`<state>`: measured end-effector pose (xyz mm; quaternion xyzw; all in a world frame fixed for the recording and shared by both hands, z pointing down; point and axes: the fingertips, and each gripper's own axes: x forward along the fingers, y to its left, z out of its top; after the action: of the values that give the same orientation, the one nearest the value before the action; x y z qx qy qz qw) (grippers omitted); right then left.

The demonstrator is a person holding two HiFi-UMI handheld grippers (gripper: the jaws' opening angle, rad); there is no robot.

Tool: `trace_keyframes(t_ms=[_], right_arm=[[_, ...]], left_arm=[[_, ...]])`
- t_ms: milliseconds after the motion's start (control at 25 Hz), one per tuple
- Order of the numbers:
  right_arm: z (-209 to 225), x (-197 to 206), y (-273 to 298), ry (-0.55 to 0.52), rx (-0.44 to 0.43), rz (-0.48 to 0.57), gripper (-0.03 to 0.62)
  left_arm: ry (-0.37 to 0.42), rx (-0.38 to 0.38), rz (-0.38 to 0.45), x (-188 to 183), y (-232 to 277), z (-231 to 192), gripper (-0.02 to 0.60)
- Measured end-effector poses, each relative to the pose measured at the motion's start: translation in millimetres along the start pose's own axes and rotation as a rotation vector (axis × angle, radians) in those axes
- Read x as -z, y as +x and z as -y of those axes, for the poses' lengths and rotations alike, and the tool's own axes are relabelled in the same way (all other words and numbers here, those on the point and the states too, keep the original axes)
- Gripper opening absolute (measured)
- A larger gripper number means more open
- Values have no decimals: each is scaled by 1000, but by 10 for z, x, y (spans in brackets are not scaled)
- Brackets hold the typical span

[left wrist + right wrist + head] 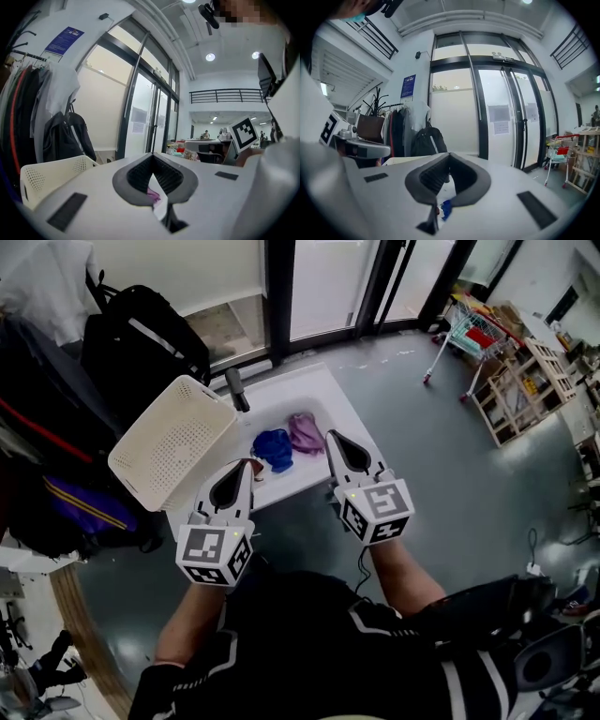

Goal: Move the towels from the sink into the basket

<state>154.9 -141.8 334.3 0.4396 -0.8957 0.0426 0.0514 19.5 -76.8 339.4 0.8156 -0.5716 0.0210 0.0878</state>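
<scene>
Evidently left claw (249, 463) closed, right claw (330, 435) closed, both empty

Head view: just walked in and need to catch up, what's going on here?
A person holds the left gripper and right gripper at the near side of the white sink, fingers shut, holding nothing. A blue towel and a purple towel lie in the sink. The white basket beside it holds no towel yet.
</scene>
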Motion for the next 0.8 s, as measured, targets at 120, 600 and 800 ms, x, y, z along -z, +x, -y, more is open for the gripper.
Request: trace_keyframes(t_ms=[120, 600, 800], right_arm=[[11, 3, 156, -12, 21, -21, 3], [-34, 236, 739, -19, 65, -112, 42], [221, 479, 1005, 10, 69, -174, 100]], left_arm=[[-1, 21, -4, 17, 84, -117, 2], [-5, 13, -46, 98, 323, -655, 2], [-48, 40, -58, 118, 583, -670, 2]])
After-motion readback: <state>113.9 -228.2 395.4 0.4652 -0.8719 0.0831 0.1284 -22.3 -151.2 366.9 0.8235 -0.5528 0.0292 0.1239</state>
